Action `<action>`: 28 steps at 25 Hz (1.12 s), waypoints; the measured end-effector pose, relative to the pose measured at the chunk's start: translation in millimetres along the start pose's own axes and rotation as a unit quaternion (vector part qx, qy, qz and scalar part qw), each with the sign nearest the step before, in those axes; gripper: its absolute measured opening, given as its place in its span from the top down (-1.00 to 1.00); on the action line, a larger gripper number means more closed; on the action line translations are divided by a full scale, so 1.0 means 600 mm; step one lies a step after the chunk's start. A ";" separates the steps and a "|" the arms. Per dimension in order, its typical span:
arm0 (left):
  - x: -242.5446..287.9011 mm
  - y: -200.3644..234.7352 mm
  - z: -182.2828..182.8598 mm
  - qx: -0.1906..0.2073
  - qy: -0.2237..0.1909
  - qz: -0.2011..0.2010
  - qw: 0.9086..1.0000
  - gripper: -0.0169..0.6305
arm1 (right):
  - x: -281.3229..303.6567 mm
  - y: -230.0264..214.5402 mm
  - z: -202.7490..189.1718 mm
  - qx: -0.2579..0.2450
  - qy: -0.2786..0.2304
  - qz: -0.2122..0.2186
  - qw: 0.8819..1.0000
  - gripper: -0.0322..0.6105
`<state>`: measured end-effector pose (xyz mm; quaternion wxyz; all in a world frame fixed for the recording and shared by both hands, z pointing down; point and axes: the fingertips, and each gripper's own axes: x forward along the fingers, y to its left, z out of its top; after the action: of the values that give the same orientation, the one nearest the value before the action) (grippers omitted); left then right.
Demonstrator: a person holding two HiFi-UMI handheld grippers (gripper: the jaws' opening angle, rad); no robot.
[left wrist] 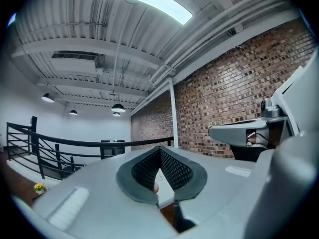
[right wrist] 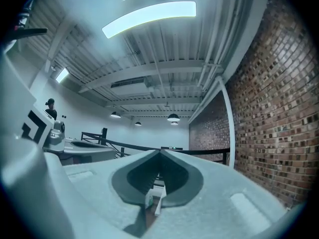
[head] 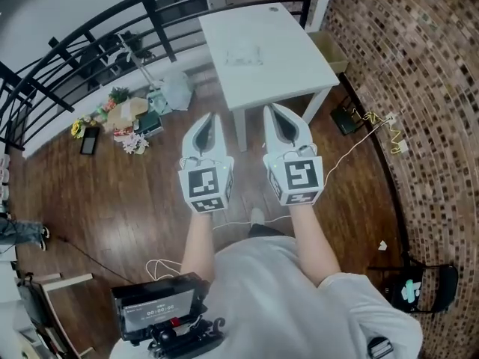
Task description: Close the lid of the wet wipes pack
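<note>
**While the pack lies out of reach, both grippers are held level and closed**

Because the wet wipes pack [head: 244, 54] rests flat near the middle of the white table [head: 288, 69], well ahead of the person, neither tool has anything to act on yet. The pack shows only as a pale, low rectangle; whether its lid stands up or lies down is too small to tell.

The left gripper [head: 212, 118] and right gripper [head: 274, 111] are carried side by side, apart from each other, pointing forward toward the table's near edge. Its own view shows the left gripper [left wrist: 159, 148] with its ribbed pads meeting at the tips and nothing between them. The right gripper [right wrist: 160, 151] is likewise pressed together and empty.

Closed jaws suit the job, judged from the task: pressing a flap lid down calls for a blunt tip rather than a pinch, so there is little reason to spread them beforehand. Holding both tools level and parallel keeps the table in front of each camera.

The brick wall [head: 419, 66] flanks the table on the right and a dark railing [head: 90, 32] curves round the left. The likely step is the approach, with closing not yet begun.
</note>
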<state>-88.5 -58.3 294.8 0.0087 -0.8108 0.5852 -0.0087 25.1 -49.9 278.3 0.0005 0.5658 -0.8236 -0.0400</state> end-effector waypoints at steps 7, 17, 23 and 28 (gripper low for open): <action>0.112 0.018 -0.008 0.001 0.018 0.008 1.000 0.90 | 0.105 -0.070 -0.043 0.024 0.022 0.003 0.999 0.93; 0.333 0.076 -0.050 -0.031 0.026 -0.015 0.999 0.90 | 0.294 -0.130 -0.110 0.010 0.050 0.003 0.999 0.93; 0.503 0.151 -0.006 -0.033 0.005 -0.035 0.999 0.90 | 0.470 -0.179 -0.088 0.000 0.041 -0.010 0.999 0.93; 0.600 0.239 0.013 -0.015 -0.025 -0.035 0.999 0.90 | 0.609 -0.174 -0.065 -0.015 0.023 -0.002 1.000 0.93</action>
<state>-111.0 -444.9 284.8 0.0104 -0.8307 0.5562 0.0201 -7.3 -430.5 293.9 0.0279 0.5684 -0.8214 -0.0390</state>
